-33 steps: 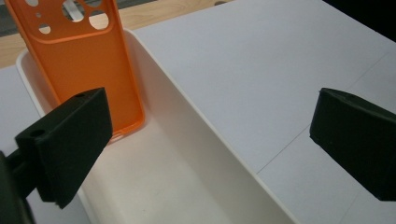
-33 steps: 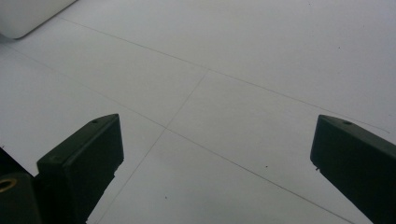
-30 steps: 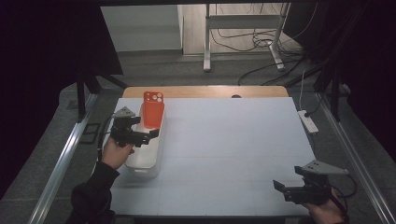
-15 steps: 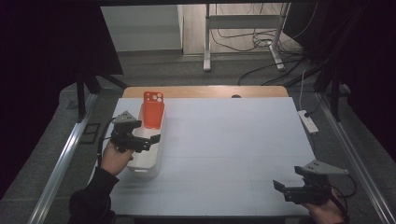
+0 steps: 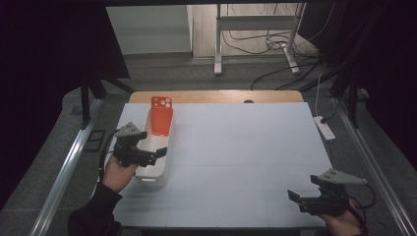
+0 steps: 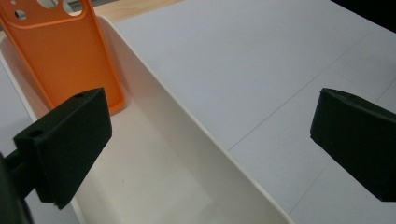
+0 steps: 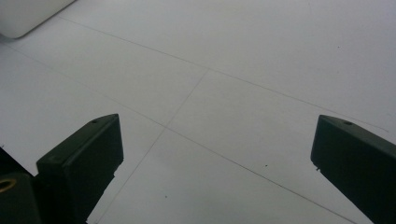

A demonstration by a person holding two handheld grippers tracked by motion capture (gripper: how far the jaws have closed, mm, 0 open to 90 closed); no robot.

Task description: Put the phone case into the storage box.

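Left claw (image 5: pixel 158 153) drawn back toward near end of white bin (image 5: pixel 162 169), jaws wide, empty; orange phone case (image 5: pixel 161 116) left leaning in bin's far end, ahead of claw. Placement looks done. Right claw (image 5: pixel 294 197) wide, idle over tabletop (image 5: pixel 246 147).

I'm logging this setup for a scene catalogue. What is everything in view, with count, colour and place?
Phone case: one, orange, leaning upright in the far end of the bin.
Bin: one, white, long, at the left of the table.
Table: one, white top with a wooden far edge.
Power strip: one, white, on the floor off the table's right edge.
Metal stand: one, grey, on the floor beyond the table, cables around it.
Left tongs: one, black, open, over the bin.
Right tongs: one, black, open, at the near right corner.
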